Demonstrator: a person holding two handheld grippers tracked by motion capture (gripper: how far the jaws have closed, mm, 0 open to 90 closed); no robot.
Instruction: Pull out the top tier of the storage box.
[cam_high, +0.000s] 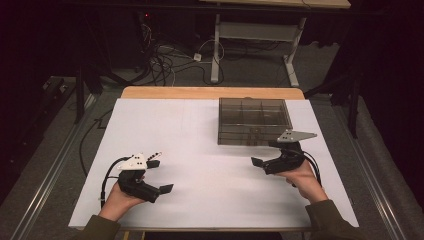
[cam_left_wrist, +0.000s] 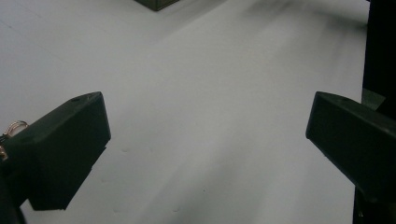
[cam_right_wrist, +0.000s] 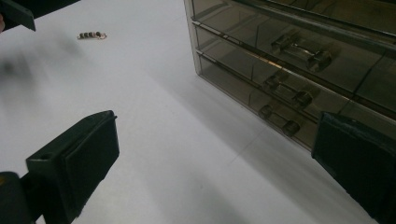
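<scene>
White tabletop (cam_high: 200, 150) is bare btwn the two grippers; nothing stands btwn either one and the smoked-plastic drawer box (cam_high: 254, 121), which sits at the far right part of the board. Left gripper (cam_high: 160, 176) hangs over the near left area, well apart from the box, jaws spread wide w/ nothing btwn them. Right gripper (cam_high: 263, 153) sits just beside the box's front, jaws likewise released & empty. Beyond the table: cable tangle on the floor (cam_high: 165, 62) and a desk frame w/ white legs (cam_high: 260, 37). Right gripper view shows what the high view can't: three stacked drawers w/ bar-shaped handles (cam_right_wrist: 286, 90), translucent brown walls, plus a small beaded metal piece (cam_right_wrist: 92, 35) lying on the white surface farther off. Left gripper view gives just a dark corner of the box (cam_left_wrist: 156, 3) at top. Jaw pads look matte black, blocky.
</scene>
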